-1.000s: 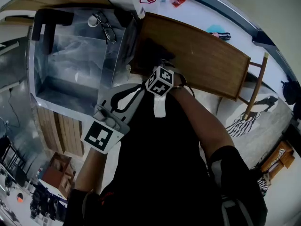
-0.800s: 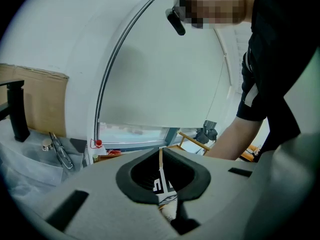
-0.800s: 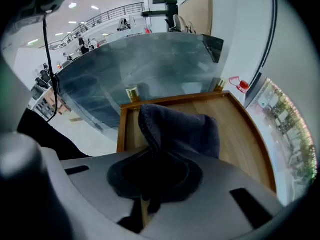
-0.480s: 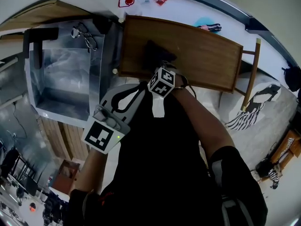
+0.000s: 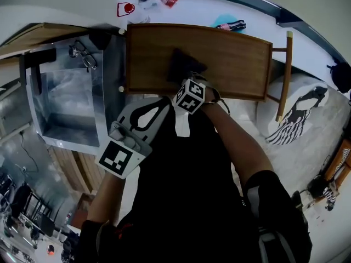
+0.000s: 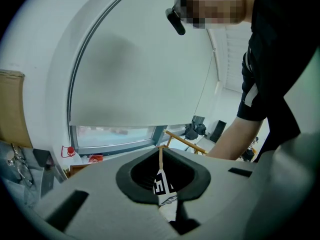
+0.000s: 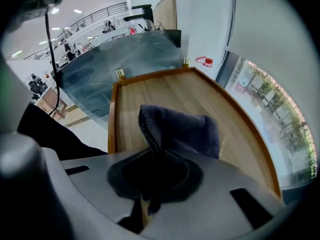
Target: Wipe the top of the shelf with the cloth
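Over the far half of the head view: right gripper (image 5: 188, 80) out above the wooden shelf (image 5: 236, 53), around the middle of its top and closer to the near edge, clamped on the dark cloth (image 5: 181, 66). Left gripper (image 5: 156, 106) held back on the near side of that edge, a little to the left, touching nothing. Steel basin (image 5: 71, 100) just beside the shelf's left end.

Through the left gripper view: left gripper (image 6: 162, 179) aimed up and away toward the window, jaws brought together, nothing pinched between them. Only the loop-shaped hollow of the dark pads left open behind the tips.

Through the right gripper view: right gripper (image 7: 152, 176) closed tight on one fold of the cloth (image 7: 182, 131), the rest bunched up and standing on the wood just ahead of the jaws. Bare boards beyond, toward the far side and both ends, ringed by a raised rim (image 7: 112, 119). Hard to judge the share of fabric lying flat from this angle, probably only a small patch.

Likely trouble from here:
- Bunched so high, could skim instead of wiping and leave strips of the top untouched, corners above all.
- Dragged against the rim, could snag and pull free of a one-fold grip.
- Pressed too low, could scrape the jaw tips along the wood.
- Pushed hard toward the far side, with no steadying from the idle left gripper, might shift the whole shelf.
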### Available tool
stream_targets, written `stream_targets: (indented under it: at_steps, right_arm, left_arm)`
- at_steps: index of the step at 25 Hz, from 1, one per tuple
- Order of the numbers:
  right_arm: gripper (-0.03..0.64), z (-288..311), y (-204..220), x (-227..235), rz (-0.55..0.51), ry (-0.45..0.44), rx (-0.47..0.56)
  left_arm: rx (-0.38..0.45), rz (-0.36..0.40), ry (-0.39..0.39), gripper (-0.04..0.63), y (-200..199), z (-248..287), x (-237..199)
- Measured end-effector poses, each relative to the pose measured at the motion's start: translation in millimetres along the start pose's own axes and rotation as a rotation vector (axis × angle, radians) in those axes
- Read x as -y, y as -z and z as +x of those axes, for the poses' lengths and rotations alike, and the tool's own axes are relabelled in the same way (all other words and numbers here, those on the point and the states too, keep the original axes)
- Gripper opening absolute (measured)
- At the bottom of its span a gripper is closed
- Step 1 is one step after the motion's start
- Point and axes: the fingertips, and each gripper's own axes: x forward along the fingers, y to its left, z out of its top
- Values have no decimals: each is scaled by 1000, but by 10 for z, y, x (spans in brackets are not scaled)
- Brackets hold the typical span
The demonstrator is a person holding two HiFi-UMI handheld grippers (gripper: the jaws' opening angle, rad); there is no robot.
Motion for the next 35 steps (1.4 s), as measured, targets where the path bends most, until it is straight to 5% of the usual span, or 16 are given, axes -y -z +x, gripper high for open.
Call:
stream_targets:
  at_steps: [35]
  right_arm:
    - [29,-811,1854,755,321,138,-53]
  left_arm:
    - [-55,116,188,35,-276,1146,1034]
